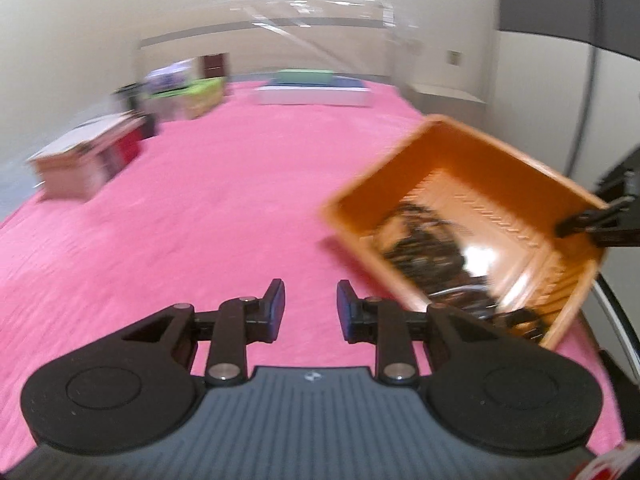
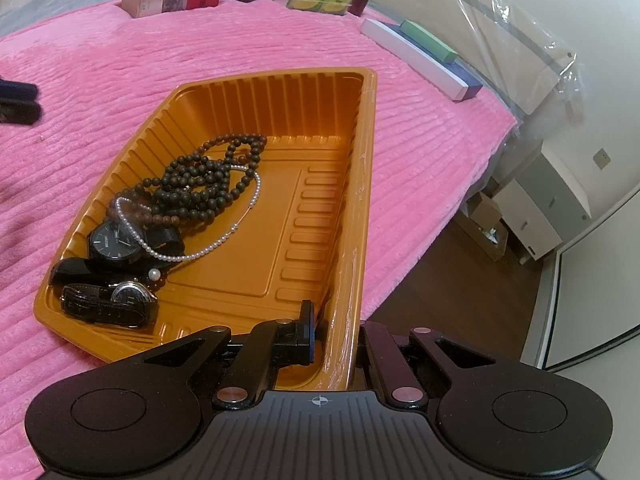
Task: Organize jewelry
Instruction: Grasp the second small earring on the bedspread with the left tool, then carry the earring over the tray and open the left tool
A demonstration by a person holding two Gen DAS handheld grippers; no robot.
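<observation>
While our right gripper [image 2: 334,334] pinches the orange tray [image 2: 280,184] wall on the pink bed [image 2: 120,72], left fingers [image 1: 276,312] narrowly apart and empty, tilting could spill the jewelry [image 2: 192,200].

Right gripper [image 2: 334,334] jaws clamp orange tray [image 2: 280,256] wall; beads [image 2: 200,184], watches [image 2: 116,244] inside.

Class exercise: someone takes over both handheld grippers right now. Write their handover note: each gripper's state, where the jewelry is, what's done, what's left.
Right gripper: jaws shut on the near wall of the orange tray.
Left gripper: jaws open and empty, over the pink blanket beside the tray.
In the tray: dark bead strands, pearl necklace, two watches, all heaped at one end.
Done: nothing out of the tray yet.
Left: separate and arrange the pieces.
</observation>
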